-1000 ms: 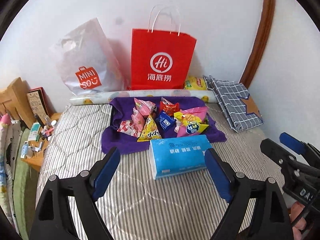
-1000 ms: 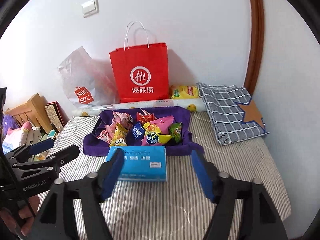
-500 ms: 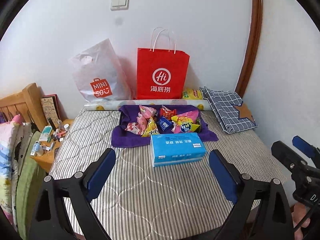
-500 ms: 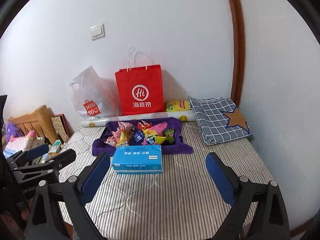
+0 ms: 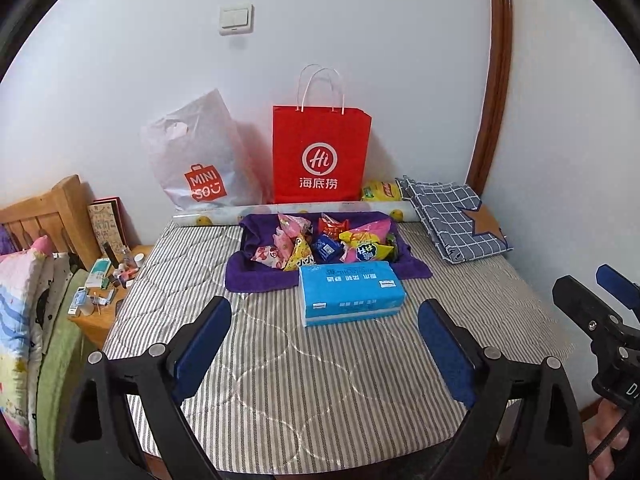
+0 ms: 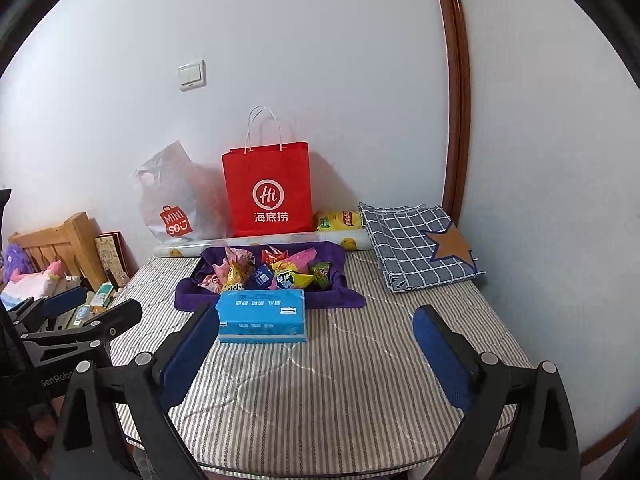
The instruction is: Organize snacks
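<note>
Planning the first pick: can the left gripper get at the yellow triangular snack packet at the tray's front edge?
Probably yes. The left gripper is open, and the yellow triangular snack packet lies just left of the blue tissue pack, so striped mattress leaves a clear path.

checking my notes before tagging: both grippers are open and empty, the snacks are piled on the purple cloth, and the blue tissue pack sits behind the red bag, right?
Not quite: the blue tissue pack lies in front of the purple cloth, well forward of the red bag, as the left wrist view shows. The rest holds: left gripper and right gripper are open and empty.

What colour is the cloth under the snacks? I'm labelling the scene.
Purple cloth, clearest in the left wrist view.
</note>
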Available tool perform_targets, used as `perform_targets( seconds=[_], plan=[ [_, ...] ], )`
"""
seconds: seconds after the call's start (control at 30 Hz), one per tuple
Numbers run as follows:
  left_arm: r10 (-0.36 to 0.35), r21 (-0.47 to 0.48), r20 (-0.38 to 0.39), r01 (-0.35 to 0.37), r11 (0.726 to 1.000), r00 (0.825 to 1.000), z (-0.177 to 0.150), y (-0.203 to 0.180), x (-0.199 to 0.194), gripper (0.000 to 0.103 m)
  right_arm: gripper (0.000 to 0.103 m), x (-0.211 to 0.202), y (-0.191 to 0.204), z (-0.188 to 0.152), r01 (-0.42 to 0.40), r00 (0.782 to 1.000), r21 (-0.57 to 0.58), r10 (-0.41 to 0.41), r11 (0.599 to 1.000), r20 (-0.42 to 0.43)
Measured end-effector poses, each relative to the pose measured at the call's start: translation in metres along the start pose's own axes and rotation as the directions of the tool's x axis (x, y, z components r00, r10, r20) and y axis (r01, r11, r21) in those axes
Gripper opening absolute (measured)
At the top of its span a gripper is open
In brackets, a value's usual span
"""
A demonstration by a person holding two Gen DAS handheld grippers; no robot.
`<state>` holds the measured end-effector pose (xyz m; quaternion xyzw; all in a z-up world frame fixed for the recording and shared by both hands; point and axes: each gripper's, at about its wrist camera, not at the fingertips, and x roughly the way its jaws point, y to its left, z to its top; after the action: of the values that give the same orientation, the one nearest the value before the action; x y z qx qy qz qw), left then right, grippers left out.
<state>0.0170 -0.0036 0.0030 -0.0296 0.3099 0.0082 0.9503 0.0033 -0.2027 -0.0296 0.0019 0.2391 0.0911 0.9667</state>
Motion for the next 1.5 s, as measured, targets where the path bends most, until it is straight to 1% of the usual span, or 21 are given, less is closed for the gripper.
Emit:
perform_targets(
  seconds=[0.47, 1.5],
  plan=[
    [0.011, 0.011, 0.013, -0.011, 1.0, 1.0, 0.001, -0.002, -0.009, 0.094, 0.098, -0.01, -0.001, 0.001, 0.011, 1.0, -0.003, -0.011, 1.0, 0.019],
    [0.018, 0.011, 0.01, -0.018, 1.0, 1.0, 0.003, 0.001, -0.012, 0.094, 0.098, -0.01, 0.003, 0.0, 0.011, 1.0, -0.016, -0.011, 1.0, 0.019]
  ],
)
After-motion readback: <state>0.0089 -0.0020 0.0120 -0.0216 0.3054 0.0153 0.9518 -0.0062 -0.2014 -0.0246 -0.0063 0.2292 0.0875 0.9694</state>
